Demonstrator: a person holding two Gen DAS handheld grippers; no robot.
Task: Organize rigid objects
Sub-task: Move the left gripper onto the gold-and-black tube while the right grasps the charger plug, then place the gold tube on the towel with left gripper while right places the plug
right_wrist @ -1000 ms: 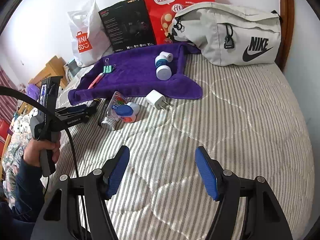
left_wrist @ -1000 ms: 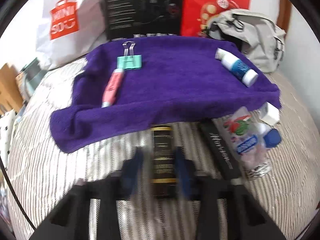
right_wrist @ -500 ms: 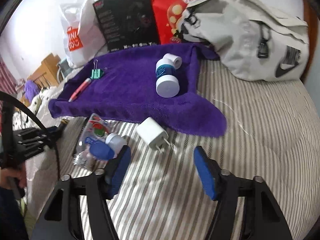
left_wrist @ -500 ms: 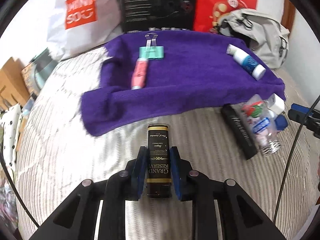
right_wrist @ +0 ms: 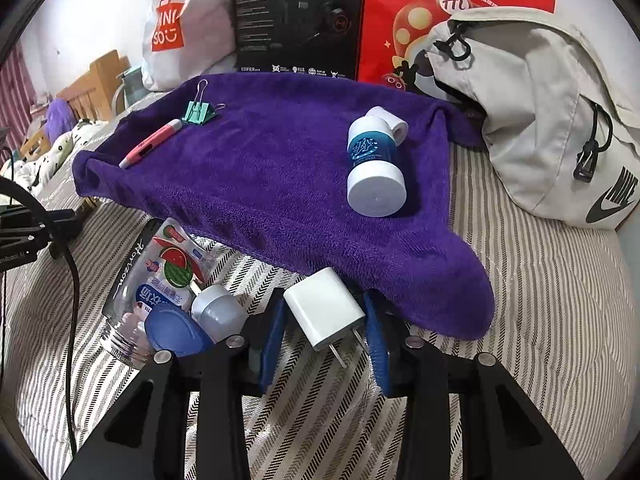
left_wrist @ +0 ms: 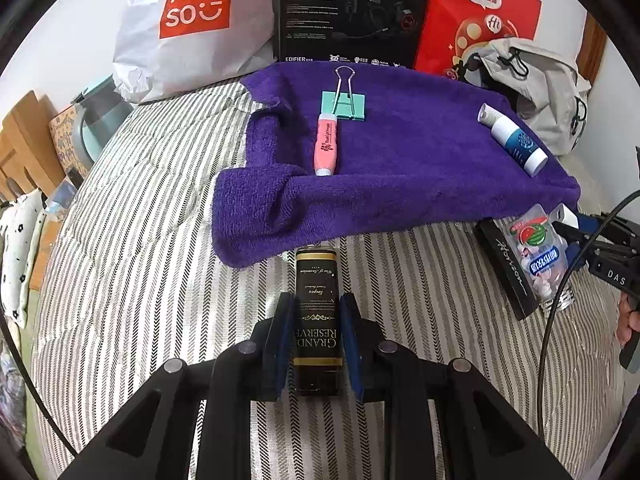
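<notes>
A black-and-gold "Grand Reserve" box (left_wrist: 317,312) is sitting clamped between the blue pads of the left gripper (left_wrist: 316,336), lying lengthwise over the striped bedspread (left_wrist: 160,240) just short of the purple towel (left_wrist: 400,168). A second ago those pads were blurred and only flanking the box; half a second ago they had closed, and now the towel's near edge is looming closer, so the box appears to be travelling toward it. Across the bed, the right gripper (right_wrist: 324,320) is straddling a white wall charger (right_wrist: 326,308) at the towel's corner, its jaws narrowed around the plug but whether they are pressing it cannot be told. A second ago that gripper was hanging wide over bare bedspread, well apart from the charger. On the towel a pink pen (left_wrist: 326,144), a mint binder clip (left_wrist: 344,104) and a white-and-blue bottle (left_wrist: 516,144) are already lying, which suggests the towel is serving as the collection spot. A clear packet (right_wrist: 160,280) and a black case (left_wrist: 506,268) are still waiting off it.
</notes>
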